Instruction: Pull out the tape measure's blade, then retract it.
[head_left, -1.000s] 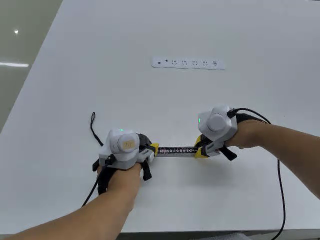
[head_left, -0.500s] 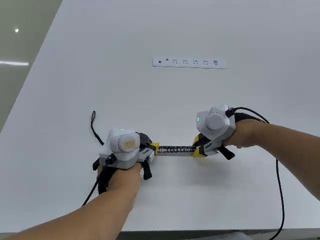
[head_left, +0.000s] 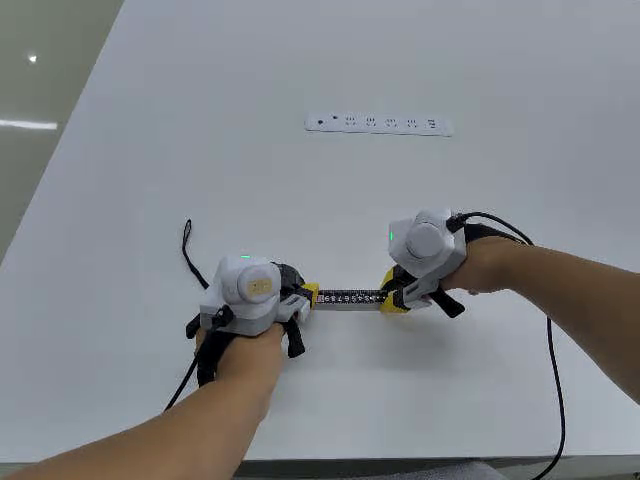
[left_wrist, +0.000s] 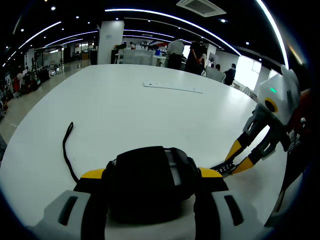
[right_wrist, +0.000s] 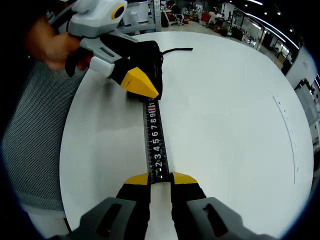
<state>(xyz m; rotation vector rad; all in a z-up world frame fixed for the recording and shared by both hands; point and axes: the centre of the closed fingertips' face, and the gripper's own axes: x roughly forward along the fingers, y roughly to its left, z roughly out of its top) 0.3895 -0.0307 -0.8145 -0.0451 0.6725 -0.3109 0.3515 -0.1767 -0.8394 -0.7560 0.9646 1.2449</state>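
Gripping the black tape measure (left_wrist: 150, 185) between its yellow tips, the left claw (head_left: 305, 297) is closed on the housing, which sits low over the near left part of the white desk (head_left: 420, 390). The blade (right_wrist: 154, 135) runs out of the housing, straight and level just above the desk, to the right claw (right_wrist: 160, 178). That claw's jaws are almost together, pinching the blade's free end; numerals are legible in the right gripper view. A black strap (head_left: 188, 255) lies curved on the desk beyond the left claw. Farther back, a white power strip (head_left: 378, 124) lies flat, well apart from both claws.
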